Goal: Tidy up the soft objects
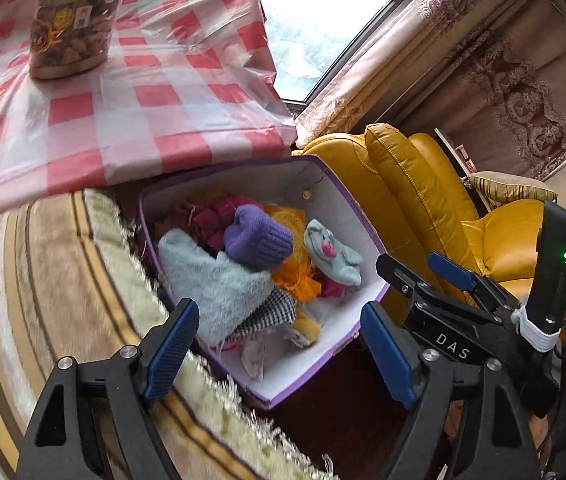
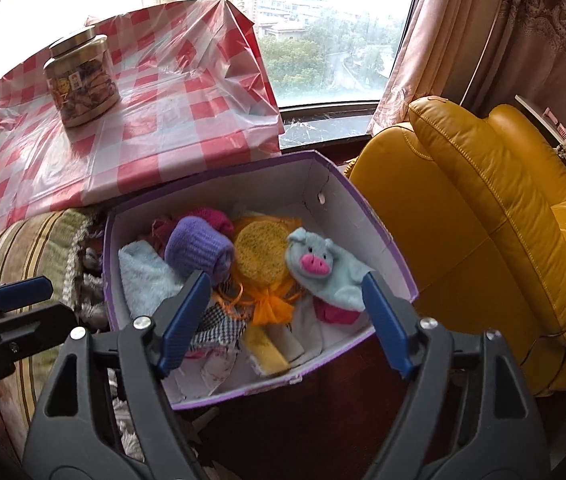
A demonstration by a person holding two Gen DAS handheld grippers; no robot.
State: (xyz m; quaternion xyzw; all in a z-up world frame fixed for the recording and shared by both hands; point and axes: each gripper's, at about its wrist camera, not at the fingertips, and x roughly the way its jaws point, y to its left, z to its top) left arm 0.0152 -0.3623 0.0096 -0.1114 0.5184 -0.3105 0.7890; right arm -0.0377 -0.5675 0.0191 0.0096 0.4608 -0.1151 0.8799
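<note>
A purple cardboard box with a white inside sits between a striped fringed cushion and a mustard leather armchair, just below the edge of a table draped in a red-and-white checked cloth under clear plastic. Soft things fill the box. A rolled purple knit sock lies near the middle of the box, with a dark pink knit piece behind it toward the box's far wall. Against the box's cushion-side wall lies a pale blue fleece cloth. Beside the purple sock sits a yellow round sponge in orange netting, and next to that, toward the armchair-side wall, a light blue pig-face sock with a pink snout. At the box's near end lie a black-and-white houndstooth cloth and what seems to be a yellow folded cloth, though it is partly covered.

The right gripper hangs over the box's near end, its blue-padded fingers spread wide with nothing between them. The left gripper is over the box's cushion-side rim, likewise spread and empty. On the table beyond the box stands a clear jar with a gold lid.
</note>
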